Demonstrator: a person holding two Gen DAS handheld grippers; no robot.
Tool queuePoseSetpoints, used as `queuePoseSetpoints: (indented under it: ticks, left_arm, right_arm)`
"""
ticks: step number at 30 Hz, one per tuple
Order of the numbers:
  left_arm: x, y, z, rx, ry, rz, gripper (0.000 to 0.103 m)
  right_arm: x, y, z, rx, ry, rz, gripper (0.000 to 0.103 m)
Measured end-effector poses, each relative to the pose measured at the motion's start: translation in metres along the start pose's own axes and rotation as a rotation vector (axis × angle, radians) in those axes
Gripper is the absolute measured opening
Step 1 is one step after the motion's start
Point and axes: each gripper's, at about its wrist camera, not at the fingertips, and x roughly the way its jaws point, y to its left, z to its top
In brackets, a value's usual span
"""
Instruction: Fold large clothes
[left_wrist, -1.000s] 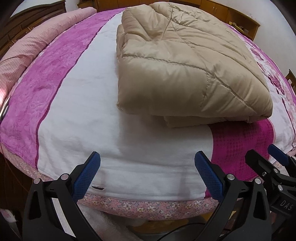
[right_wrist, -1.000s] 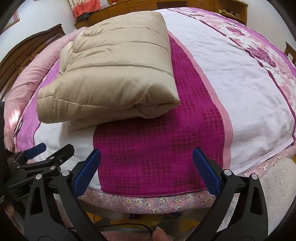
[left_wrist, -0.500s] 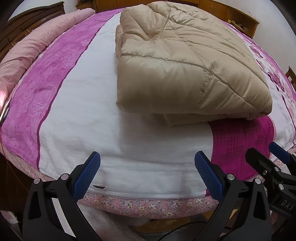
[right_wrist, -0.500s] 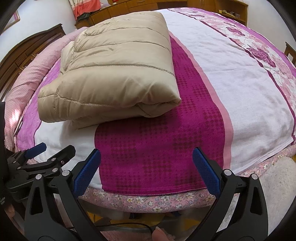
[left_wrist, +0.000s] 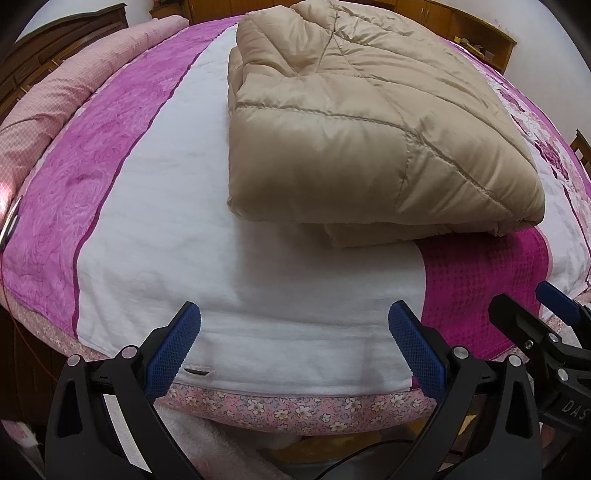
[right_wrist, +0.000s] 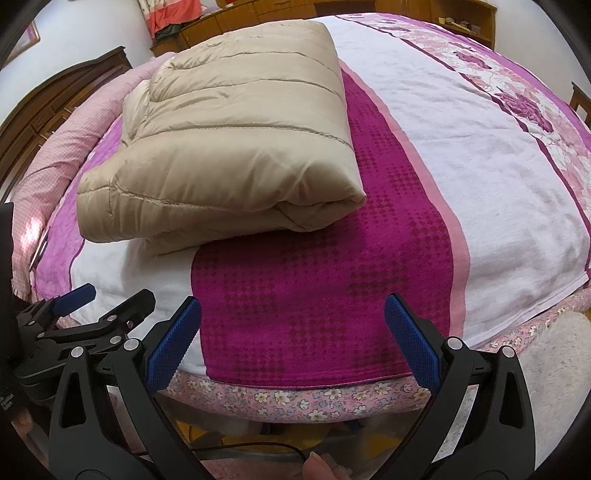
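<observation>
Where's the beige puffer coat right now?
The folded coat lies mid-bed ahead of both open grippers, straddling the white stripe and magenta stripe.

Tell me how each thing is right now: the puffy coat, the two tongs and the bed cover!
Coat: folded into a thick bundle, lying on the bed, nothing gripping it.
Left tongs: open, holding nothing, at the near bed edge.
Right tongs: open, holding nothing, also at the near edge.
Bed cover: spread flat under the coat.

Puffy beige quilted down jacket: folded into thick rectangular bundle, lying flat on the pink-and-white striped bedspread, near its foot edge.
</observation>
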Motion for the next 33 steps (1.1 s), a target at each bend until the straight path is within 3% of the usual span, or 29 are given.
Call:
queuePoseSetpoints:
  ticks: [18,33]
  left_arm:
    - [-0.001,-0.001,0.003,0.016,0.001,-0.006,0.097]
    - [-0.01,0.003,0.001,0.006,0.001,-0.068,0.097]
  right_arm:
    - [-0.001,0.003,0.007,-0.011,0.013,-0.011,0.098]
    - [-0.009,0.0,0.007,0.004,0.005,-0.014,0.098]
